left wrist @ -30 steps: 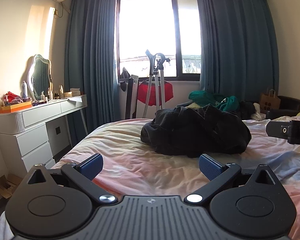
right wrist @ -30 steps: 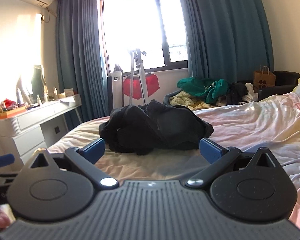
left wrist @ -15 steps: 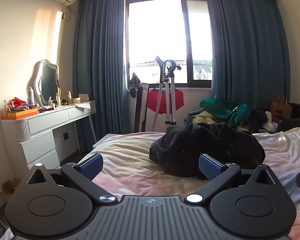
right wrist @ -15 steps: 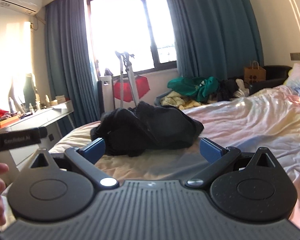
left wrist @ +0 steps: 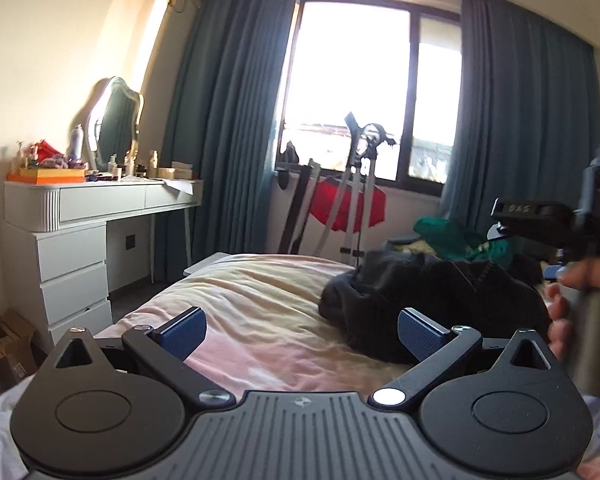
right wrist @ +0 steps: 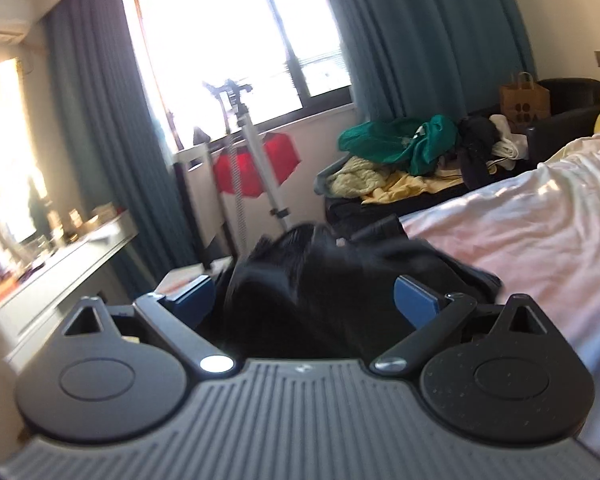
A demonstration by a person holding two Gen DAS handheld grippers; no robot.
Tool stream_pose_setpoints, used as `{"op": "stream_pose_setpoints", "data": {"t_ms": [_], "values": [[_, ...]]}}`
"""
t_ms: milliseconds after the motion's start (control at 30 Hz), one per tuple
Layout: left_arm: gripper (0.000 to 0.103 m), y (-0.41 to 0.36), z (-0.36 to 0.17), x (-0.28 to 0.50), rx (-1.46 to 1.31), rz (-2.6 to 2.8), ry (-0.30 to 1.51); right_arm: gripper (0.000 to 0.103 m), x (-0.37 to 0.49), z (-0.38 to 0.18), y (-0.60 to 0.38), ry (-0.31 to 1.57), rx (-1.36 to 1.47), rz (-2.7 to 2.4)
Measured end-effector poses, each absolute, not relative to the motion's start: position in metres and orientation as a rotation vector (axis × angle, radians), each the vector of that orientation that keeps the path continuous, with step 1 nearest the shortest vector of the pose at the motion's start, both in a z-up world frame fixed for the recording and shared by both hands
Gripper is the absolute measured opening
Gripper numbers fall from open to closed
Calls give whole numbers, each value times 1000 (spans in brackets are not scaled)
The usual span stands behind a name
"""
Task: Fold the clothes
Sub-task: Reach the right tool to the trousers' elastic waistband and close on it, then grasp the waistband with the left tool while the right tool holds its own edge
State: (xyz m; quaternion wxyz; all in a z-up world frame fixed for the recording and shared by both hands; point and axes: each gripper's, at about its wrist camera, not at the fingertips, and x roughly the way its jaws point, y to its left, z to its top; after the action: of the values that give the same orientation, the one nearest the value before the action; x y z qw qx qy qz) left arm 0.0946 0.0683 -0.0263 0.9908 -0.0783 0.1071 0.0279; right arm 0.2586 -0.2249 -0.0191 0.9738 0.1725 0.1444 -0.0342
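Black garment bunched on bed, both grippers wide, nothing held.
L wrist view: left gripper (left wrist: 302, 330) spread wide, empty; black garment (left wrist: 432, 300) lies crumpled on the bed (left wrist: 256, 304), ahead and to the right, just past the right fingertip, not touching. Looks soft, floppy, bulky but prob light; best taken at an edge or hem, none clear in the heap. R wrist view: right gripper (right wrist: 304, 298) also wide, empty; garment (right wrist: 320, 276) sits dead ahead between the fingers, close; contact unclear, blurred.

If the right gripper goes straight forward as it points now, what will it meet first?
Most likely the black garment: it fills the gap between the open jaws of the right gripper, heaped on the bed. Depth is unclear, but it looks very close.
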Motion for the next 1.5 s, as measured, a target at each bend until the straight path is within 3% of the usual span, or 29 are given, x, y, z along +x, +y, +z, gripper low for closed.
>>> {"op": "stream_pose_setpoints", "data": {"t_ms": [100,133,200,333,367,400,433,567,1033,1300,1500], "values": [[103,89,-39,112,-247,78,223,94,313,-24,-218,338,292,-179],[103,93,-44,118,-261,88,233,90,325,-29,-217,362,269,-216],[102,100,-54,128,-277,114,255,68,342,-39,-217,420,221,-283],[100,94,-71,132,-196,169,275,60,347,-54,-224,494,162,-366],[99,92,-72,131,-192,157,284,51,342,-53,-229,480,170,-378],[99,91,-72,131,-188,144,292,32,337,-52,-235,478,187,-383],[99,90,-71,128,-190,133,287,20,331,-51,-241,487,211,-386],[99,88,-61,110,-208,108,261,14,297,-42,-263,502,302,-336],[101,79,-20,47,-336,-121,191,13,69,-4,-306,369,461,-36],[101,54,-37,36,-248,-178,275,12,25,-82,-293,661,499,-44],[101,17,-49,36,-35,-202,307,14,29,-99,-317,693,651,-119]]}}
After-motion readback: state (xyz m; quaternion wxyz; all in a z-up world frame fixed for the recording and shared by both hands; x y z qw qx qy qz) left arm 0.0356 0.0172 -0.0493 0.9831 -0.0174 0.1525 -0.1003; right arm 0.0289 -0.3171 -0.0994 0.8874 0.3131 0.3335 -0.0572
